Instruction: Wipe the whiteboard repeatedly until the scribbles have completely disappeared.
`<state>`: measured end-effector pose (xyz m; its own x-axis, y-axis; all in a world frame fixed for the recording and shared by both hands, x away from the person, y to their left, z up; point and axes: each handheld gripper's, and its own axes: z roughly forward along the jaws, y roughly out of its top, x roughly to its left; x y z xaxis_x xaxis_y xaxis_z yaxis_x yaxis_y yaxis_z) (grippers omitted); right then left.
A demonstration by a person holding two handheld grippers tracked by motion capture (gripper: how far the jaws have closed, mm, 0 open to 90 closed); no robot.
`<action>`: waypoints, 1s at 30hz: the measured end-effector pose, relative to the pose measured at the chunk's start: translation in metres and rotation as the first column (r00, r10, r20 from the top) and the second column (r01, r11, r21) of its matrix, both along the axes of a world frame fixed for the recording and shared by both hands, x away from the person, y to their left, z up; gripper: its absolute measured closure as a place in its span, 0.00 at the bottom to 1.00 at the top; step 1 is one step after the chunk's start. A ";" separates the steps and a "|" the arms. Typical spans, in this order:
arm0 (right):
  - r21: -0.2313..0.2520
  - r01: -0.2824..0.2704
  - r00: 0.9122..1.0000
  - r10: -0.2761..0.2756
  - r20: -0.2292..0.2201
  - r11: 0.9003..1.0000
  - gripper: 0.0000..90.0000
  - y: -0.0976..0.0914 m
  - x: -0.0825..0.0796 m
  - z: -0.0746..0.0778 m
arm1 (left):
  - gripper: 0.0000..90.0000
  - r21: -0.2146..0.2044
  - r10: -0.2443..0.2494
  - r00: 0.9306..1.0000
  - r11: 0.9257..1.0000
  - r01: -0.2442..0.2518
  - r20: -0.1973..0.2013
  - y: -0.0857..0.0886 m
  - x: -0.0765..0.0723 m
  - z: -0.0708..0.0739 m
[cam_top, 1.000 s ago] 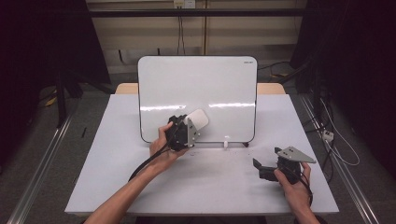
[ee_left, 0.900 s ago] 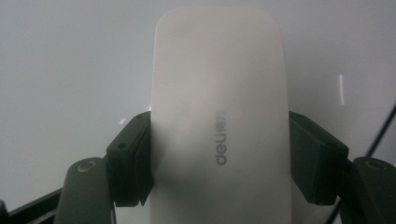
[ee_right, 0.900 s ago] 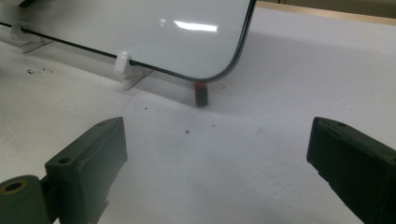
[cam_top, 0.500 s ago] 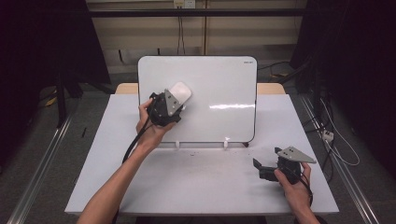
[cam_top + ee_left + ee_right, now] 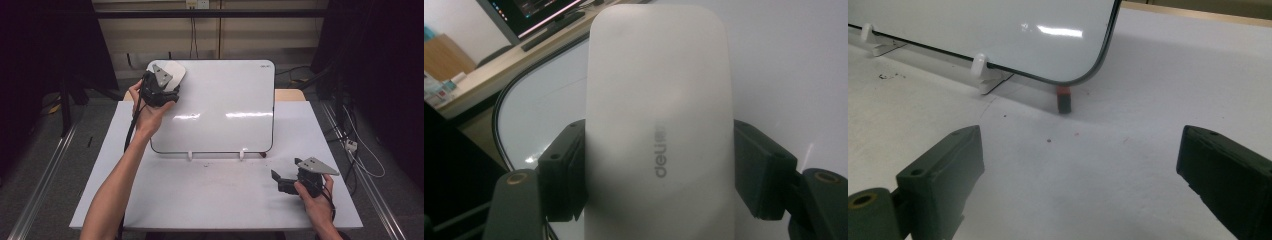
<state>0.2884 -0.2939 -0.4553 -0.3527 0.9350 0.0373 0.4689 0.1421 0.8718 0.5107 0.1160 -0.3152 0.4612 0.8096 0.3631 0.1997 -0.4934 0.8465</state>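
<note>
Left tongs (image 5: 167, 85) clamped on a white eraser (image 5: 656, 125), jaws pressing its two long sides; eraser held flat against the whiteboard (image 5: 225, 105) at its upper left corner. In the left gripper view the eraser's rounded top end lies just inside the board's curved black rim, brand lettering running lengthwise down its back. Left hand (image 5: 147, 112) overlaps the board's left edge.

Right tongs (image 5: 280, 181) spread wide, nothing between the jaws; they sit low over the counter (image 5: 210, 200), in front of the board's lower right corner and apart from it. Right hand (image 5: 315, 197) near the counter's front right edge.

Board stands propped on two white clip feet (image 5: 979, 67) along its bottom edge (specks of dark dust on the counter just in front of the left one). A small red-and-black block (image 5: 1063, 98) sits under the board's lower right corner.

Open room: board face bare to the right of and below the eraser, right across to the far rim. Bare counter in front of the board, between the two arms. Narrow strips of counter left and right of the board.
</note>
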 end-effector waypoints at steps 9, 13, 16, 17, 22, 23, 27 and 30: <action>0.003 0.002 1.000 -0.002 0.001 1.000 0.05 0.000 0.000 0.001 | 0.35 -0.076 -0.022 0.999 0.997 0.019 -0.038 0.007 -0.003 0.004; 0.004 0.000 1.000 0.000 -0.002 1.000 0.06 0.002 0.001 0.001 | 0.35 -0.102 -0.029 0.999 0.994 0.025 -0.042 0.010 -0.003 0.004; 0.009 0.008 1.000 -0.008 -0.005 1.000 0.05 0.001 0.002 0.001 | 0.35 -0.126 -0.041 0.998 0.991 0.034 -0.052 0.014 -0.004 0.003; 0.009 0.009 1.000 -0.009 -0.006 1.000 0.05 0.001 0.003 0.001 | 0.35 -0.129 -0.043 0.998 0.991 0.036 -0.054 0.015 -0.004 0.003; 0.004 0.003 1.000 -0.003 -0.004 1.000 0.05 0.002 0.004 0.001 | 0.35 -0.158 -0.047 0.998 0.987 0.039 -0.045 0.023 -0.008 0.002; 0.003 0.001 1.000 -0.001 -0.003 1.000 0.06 0.002 0.004 0.001 | 0.35 -0.168 -0.042 0.998 0.985 0.035 -0.036 0.024 -0.010 0.003; 0.004 0.002 1.000 -0.002 -0.001 1.000 0.05 0.002 0.003 0.001 | 0.35 -0.187 -0.045 0.999 0.982 0.042 -0.010 0.026 -0.018 0.012; 0.005 0.002 1.000 -0.002 0.001 1.000 0.05 0.002 0.002 0.001 | 0.35 -0.189 -0.042 0.999 0.981 0.040 -0.005 0.028 -0.023 0.014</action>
<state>0.2901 -0.2920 -0.4543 -0.3510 0.9355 0.0415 0.4682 0.1370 0.8729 0.4875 0.1439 -0.3016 0.4984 0.8434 0.2007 0.1909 -0.3326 0.9236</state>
